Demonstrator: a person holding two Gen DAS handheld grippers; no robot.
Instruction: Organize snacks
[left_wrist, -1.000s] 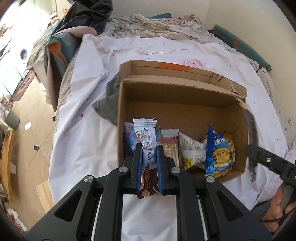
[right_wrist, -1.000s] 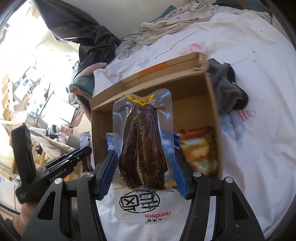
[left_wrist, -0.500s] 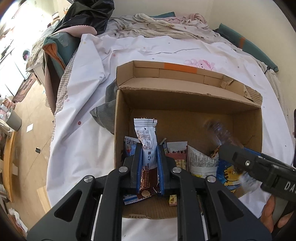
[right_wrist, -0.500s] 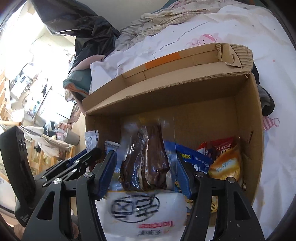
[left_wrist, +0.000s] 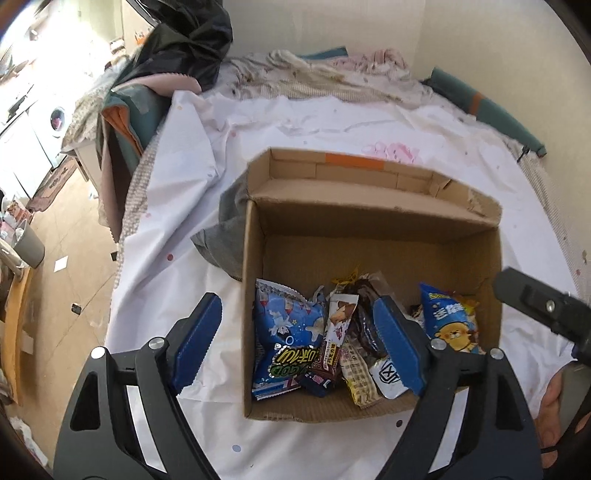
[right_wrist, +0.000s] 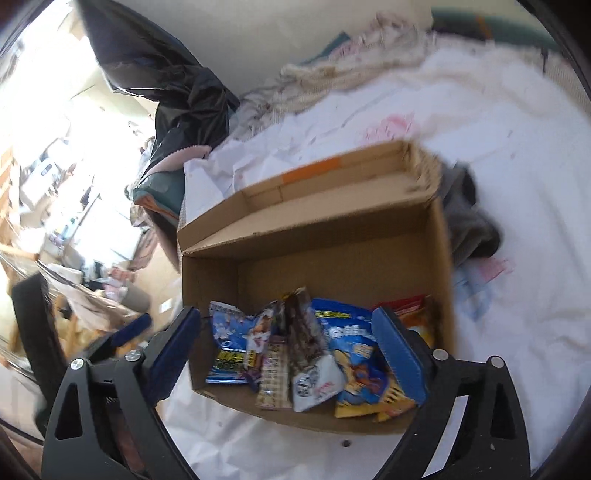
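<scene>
- So both grippers are spread wide with nothing between the pads. The left gripper (left_wrist: 297, 341) hangs over the near left corner of the cardboard box (left_wrist: 373, 221): one blue pad sits outside the left wall over the white sheet (left_wrist: 177, 229), the other over the snacks inside.
- Right gripper (right_wrist: 291, 354) is the same deal, jaws wide apart and holding nothing, above the near edge of the box (right_wrist: 332, 229). That view is pretty blurry.
- Snacks are all piled along the near wall of the box, leaning on each other; the far half of the floor is bare cardboard.
- From the left wall going right: a blue starry bag (left_wrist: 286, 328) with green lettering low on it, a slim brown bar wrapper (left_wrist: 338, 332), a clear pack with dark brown stuff inside (left_wrist: 364, 314), a white-ended packet (left_wrist: 388, 376), then a blue bag with a cartoon bear (left_wrist: 448, 321) near the right wall.
- Right wrist view also shows an orange-red packet (right_wrist: 413, 314) tucked in the right corner.
- Box sits on the sheet-covered bed, far flap standing open with orange tape on it, and a grey cloth (left_wrist: 225, 236) bunched against its left side.
</scene>
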